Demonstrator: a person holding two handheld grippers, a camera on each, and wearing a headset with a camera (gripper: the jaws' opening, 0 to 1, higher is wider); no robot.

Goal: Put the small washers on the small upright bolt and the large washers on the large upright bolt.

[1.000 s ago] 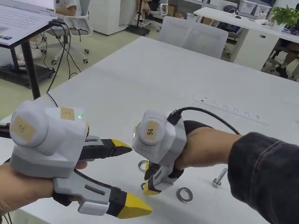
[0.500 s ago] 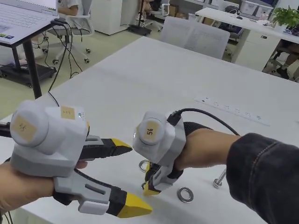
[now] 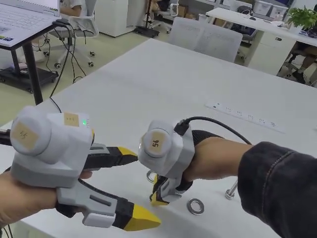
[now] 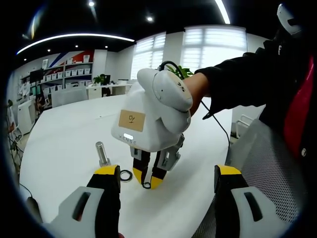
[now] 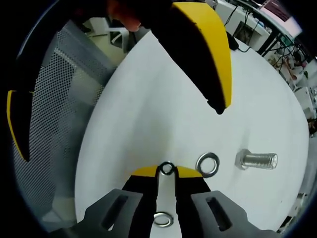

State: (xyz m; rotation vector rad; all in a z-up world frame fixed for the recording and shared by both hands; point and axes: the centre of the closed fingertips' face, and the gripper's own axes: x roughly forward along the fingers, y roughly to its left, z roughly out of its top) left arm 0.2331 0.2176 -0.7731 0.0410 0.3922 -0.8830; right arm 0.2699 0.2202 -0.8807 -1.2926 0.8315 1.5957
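**Item 1, small washer** (image 5: pixel 167 168): a thin metal ring, smaller than the others. It is pinched at its rim between the yellow tips of the right hand-held gripper (image 4: pixel 147 179). The jaws are closed down to the ring's width and point down at the surface (image 3: pixel 163 84). Whether the ring touches the surface cannot be told.

**Item 2, large washer** (image 5: pixel 208 164): a wider, bright ring lying flat. In the right gripper view it is at 3 o'clock of the held ring, just beside the tips.

**Item 3, bolt** (image 5: pixel 256 160): steel and threaded, standing on its hex head. It is farther out at 3 o'clock, beyond the large washer and apart from it.

**Item 4, third washer** (image 5: pixel 162 218): lies flat at 6 o'clock, under the right jaws.

**Item 5, left hand-held gripper** (image 3: pixel 137 187): jaws spread wide and holding nothing. In the head view it is at 9 o'clock of the right one, close beside it.

**Surroundings:** A recessed power strip (image 3: pixel 242 118) lies at 1 o'clock in the head view, well apart. A mesh chair (image 3: pixel 208 37) stands at the far edge. A laptop (image 3: pixel 25 17) sits on a separate stand at 10 o'clock.

**Room:** The washers and bolt lie near the person's edge of the surface. The white top is open toward 12 o'clock.
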